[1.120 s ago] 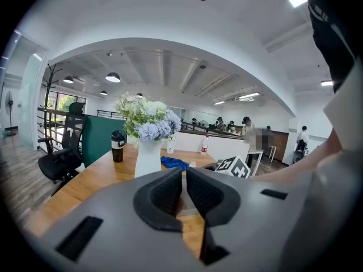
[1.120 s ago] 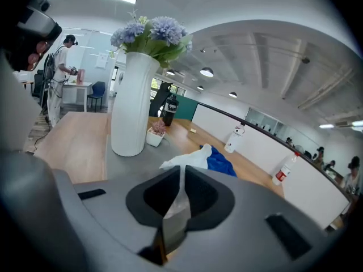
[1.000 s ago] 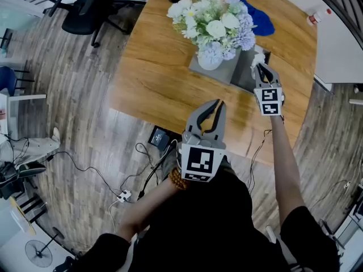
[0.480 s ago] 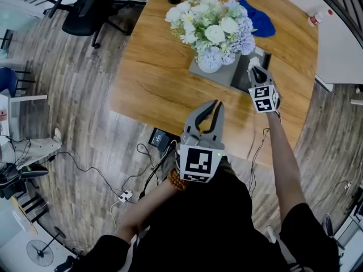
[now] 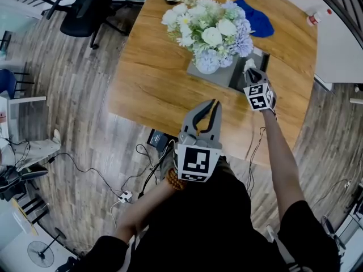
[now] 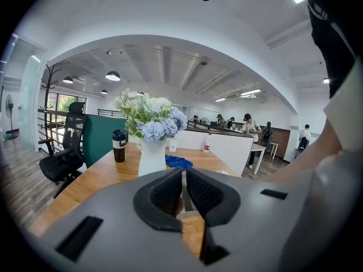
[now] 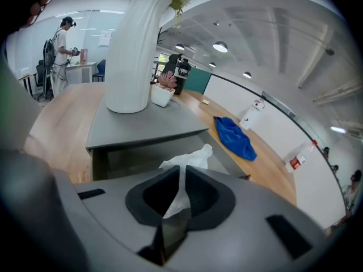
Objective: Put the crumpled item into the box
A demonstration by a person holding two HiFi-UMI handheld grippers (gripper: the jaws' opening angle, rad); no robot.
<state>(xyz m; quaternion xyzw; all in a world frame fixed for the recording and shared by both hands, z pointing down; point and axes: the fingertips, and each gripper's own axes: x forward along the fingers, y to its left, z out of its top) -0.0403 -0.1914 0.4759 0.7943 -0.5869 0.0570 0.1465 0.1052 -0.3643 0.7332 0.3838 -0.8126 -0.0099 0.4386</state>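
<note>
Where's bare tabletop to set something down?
Wide bare wood on the table left of the flowers, out to the edge; also the near strip before the gray box. Crowded far right: blue cloth, box, right gripper holding tissue.

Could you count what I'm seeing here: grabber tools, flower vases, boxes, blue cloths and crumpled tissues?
Hand-held grippers: 2 (left hand-held gripper, right hand-held gripper)
White vase of pale flowers: 1
Open grey box: 1
Crumpled blue cloth: 1
Crumpled white tissue: 1
Total: 6
</note>
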